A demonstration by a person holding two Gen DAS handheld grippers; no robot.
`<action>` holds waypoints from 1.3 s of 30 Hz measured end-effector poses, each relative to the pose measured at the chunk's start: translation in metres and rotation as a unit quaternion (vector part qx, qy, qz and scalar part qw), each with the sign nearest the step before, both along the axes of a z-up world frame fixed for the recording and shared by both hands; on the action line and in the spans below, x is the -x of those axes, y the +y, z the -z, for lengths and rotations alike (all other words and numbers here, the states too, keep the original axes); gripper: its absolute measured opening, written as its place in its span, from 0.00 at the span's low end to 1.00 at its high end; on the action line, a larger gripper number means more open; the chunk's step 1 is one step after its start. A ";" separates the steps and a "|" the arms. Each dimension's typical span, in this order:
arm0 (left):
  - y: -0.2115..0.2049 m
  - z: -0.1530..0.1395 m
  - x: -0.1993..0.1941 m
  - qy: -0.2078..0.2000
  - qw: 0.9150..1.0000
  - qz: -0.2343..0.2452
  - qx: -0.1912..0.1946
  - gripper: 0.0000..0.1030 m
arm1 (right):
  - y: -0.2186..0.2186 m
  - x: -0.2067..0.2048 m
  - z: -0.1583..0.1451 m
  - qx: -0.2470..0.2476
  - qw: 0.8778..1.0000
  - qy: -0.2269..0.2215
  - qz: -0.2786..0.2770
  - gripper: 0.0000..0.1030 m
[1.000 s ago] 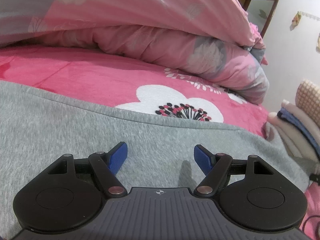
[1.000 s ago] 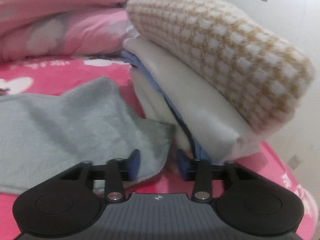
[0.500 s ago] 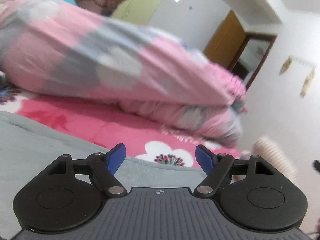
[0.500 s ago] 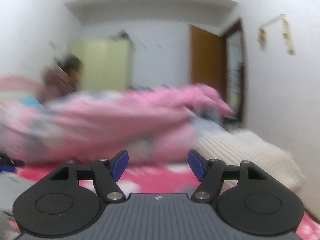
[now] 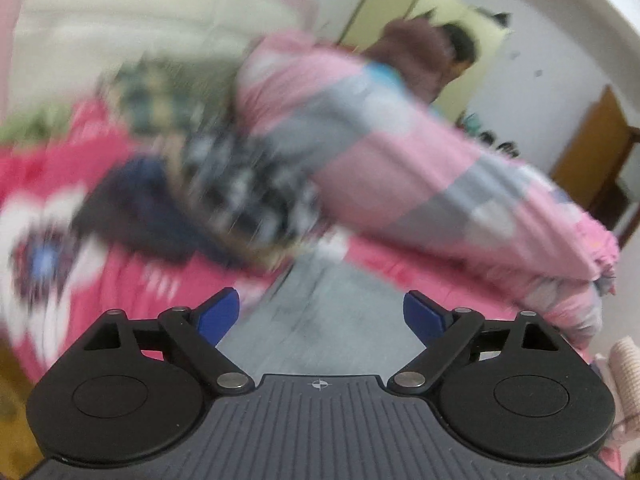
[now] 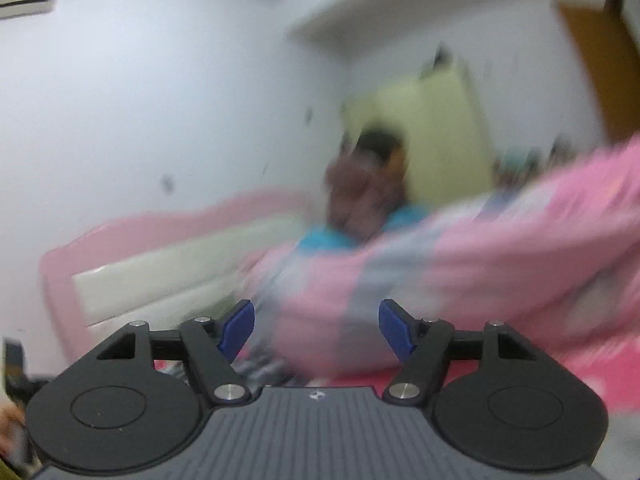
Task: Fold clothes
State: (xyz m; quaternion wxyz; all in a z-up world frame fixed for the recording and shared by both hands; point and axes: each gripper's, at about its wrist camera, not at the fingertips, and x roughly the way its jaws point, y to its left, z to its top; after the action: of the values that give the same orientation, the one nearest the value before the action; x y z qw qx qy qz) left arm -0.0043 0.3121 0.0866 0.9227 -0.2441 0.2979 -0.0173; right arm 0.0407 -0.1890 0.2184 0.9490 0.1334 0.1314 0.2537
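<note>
Both views are smeared by motion. A grey garment (image 5: 320, 312) lies flat on the pink bed, reaching away from my left gripper (image 5: 321, 314), which hangs open above it with nothing between its blue fingers. A blurred heap of dark and checked clothes (image 5: 208, 184) sits on the bed to the left. My right gripper (image 6: 316, 326) is open and empty too, raised and facing the rolled pink quilt (image 6: 460, 280); no garment shows between its fingers.
A pink and grey quilt (image 5: 420, 172) runs across the back of the bed. A person (image 5: 436, 56) sits behind it near a pale green wardrobe (image 6: 432, 128). A pink headboard (image 6: 160, 264) stands at left, a wooden door (image 5: 592, 152) at right.
Both grippers have lifted off the grey garment and swung left. The right one opened and left the folded stack of clothes; that stack is out of its view now.
</note>
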 end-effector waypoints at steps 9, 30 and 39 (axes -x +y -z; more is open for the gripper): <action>0.026 0.115 -0.016 0.042 0.995 -0.052 0.068 0.79 | 0.159 -0.161 0.107 0.037 0.955 0.276 -0.099 0.70; 0.049 0.165 -0.019 -0.041 0.992 -0.012 0.121 0.28 | 0.330 -0.332 0.276 0.299 0.887 0.231 -0.267 0.78; 0.040 0.162 -0.018 -0.082 0.992 -0.056 0.083 0.13 | 0.334 -0.299 0.260 0.318 0.901 0.185 -0.229 0.10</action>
State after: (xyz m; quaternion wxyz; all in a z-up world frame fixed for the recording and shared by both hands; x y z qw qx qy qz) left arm 0.0136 0.3517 -0.0755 0.9199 -0.3343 0.2049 -0.0098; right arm 0.3395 0.1453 -0.0414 0.8150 -0.1649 0.4057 0.3795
